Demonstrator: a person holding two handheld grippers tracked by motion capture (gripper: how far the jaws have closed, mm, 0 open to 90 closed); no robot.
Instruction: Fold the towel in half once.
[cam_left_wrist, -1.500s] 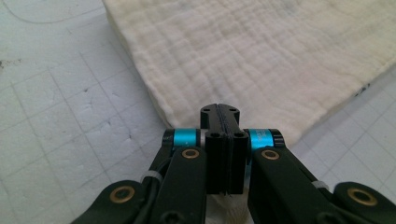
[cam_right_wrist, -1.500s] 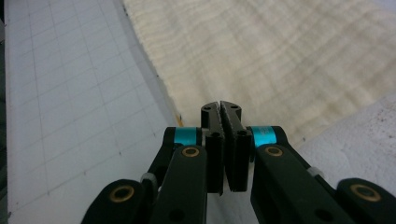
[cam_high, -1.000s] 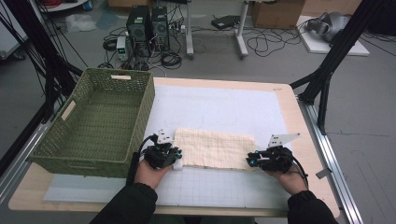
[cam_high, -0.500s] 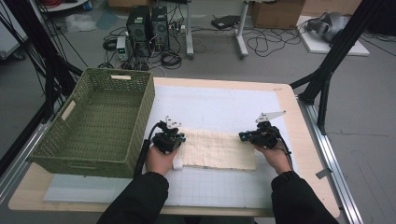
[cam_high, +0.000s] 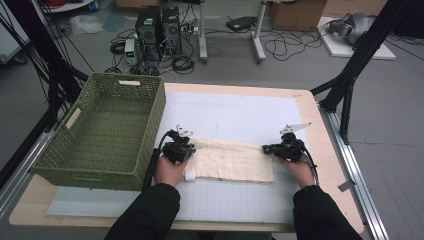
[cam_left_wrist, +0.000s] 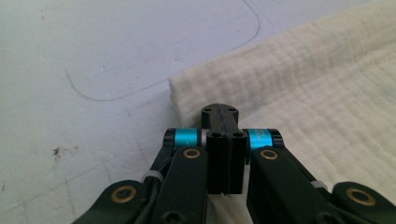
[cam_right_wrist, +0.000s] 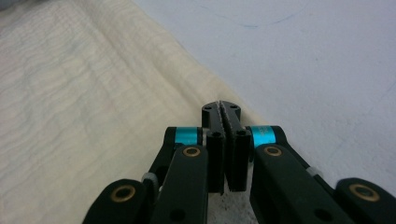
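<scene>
Cloth (cam_high: 232, 160) lies long axis across the worktop (cam_high: 235, 112). I've got left claw (cam_high: 181, 148) and right claw (cam_high: 272, 148) clamped shut on its far corners, one per end.

From above, the left tool (cam_high: 184, 146) sits over the cloth's (cam_high: 232, 160) near-left corner and covers it; whether fabric is nipped between its closed jaws can't be told there. In the left gripper view the jaw tips hide the cloth edge beneath them, and the cloth runs off the right and bottom edges. In the right gripper view the cloth is cut off at left and bottom. The basket's (cam_high: 150, 127) near wall hides its floor along that side. Both sleeves leave the frame at the bottom.
</scene>
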